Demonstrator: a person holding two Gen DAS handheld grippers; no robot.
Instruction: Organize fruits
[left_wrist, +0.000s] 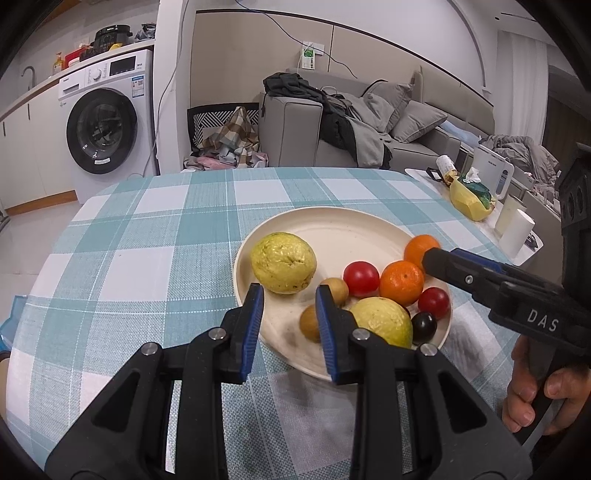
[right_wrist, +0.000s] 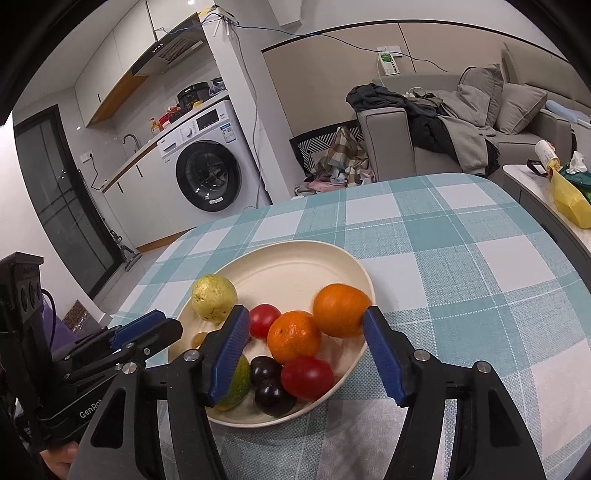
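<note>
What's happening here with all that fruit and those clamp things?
A person is sorting fruit with a hand-held gripper in each hand. The cream plate on the checked tablecloth holds two yellow-green guavas, oranges, tomatoes, dark plums and small kiwis. The right gripper is open above the plate, next to the rear orange without gripping it. The left gripper is narrowed to its closed setting, holding nothing, over the plate's near edge.

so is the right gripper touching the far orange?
Cannot tell. In the right wrist view the right gripper is open and the orange meets its right finger's tip, with no gap or press plainly visible.
</note>
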